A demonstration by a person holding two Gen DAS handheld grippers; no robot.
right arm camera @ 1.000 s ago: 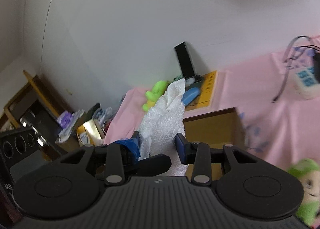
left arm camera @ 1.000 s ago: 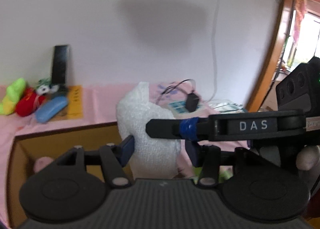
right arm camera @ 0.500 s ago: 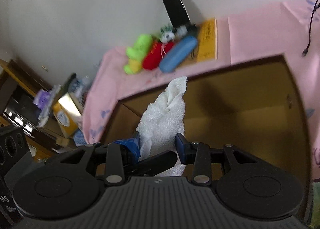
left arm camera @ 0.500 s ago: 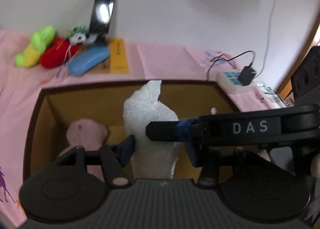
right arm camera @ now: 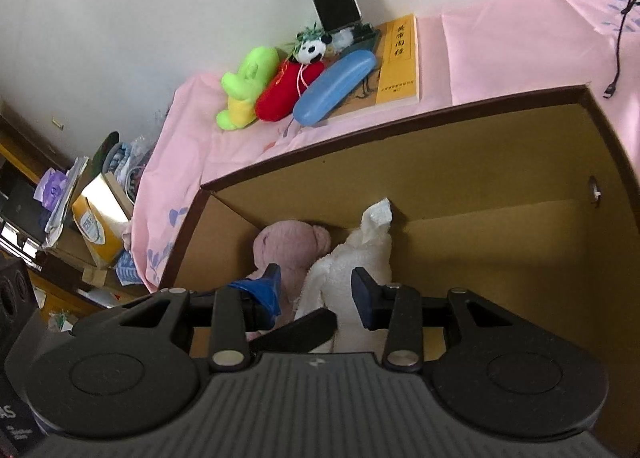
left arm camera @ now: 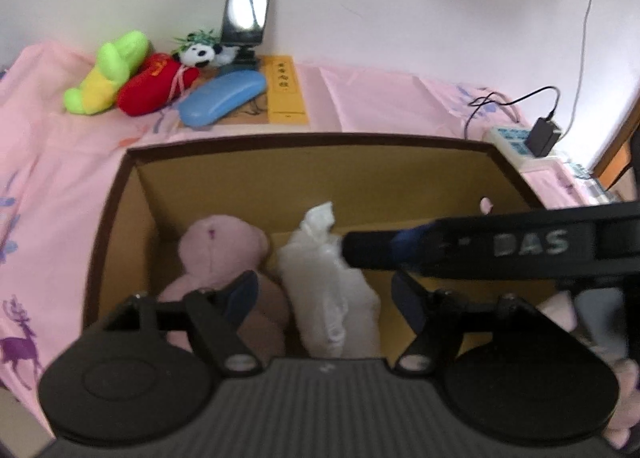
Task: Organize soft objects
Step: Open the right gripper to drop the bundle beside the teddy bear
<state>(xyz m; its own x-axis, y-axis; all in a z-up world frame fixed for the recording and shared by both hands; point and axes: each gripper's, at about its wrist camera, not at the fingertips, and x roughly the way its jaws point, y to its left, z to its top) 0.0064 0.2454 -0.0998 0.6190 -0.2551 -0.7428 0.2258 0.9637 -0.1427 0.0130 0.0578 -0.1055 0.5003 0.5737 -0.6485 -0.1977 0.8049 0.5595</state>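
Observation:
A white towel (left arm camera: 332,294) lies inside the brown cardboard box (left arm camera: 312,140), next to a pink plush bear (left arm camera: 220,250). My left gripper (left arm camera: 324,296) is open above the towel, its fingers apart on either side. My right gripper (right arm camera: 316,290) is open too, with the towel (right arm camera: 360,258) and the bear (right arm camera: 292,246) below it. One finger of the right gripper (left arm camera: 460,248) crosses the left wrist view. A green plush (left arm camera: 106,72), a red plush (left arm camera: 156,84) and a small panda (left arm camera: 198,52) lie behind the box.
A blue glasses case (left arm camera: 222,102), a yellow book (left arm camera: 284,88) and a propped phone (left arm camera: 248,4) are by the wall on the pink cloth (left arm camera: 380,98). A power strip with a charger (left arm camera: 528,140) is at the right. A cluttered shelf (right arm camera: 80,210) is at the left.
Both grippers came down over the box with the towel, then opened. The towel left the jaws and now rests in the box beside the pink bear.

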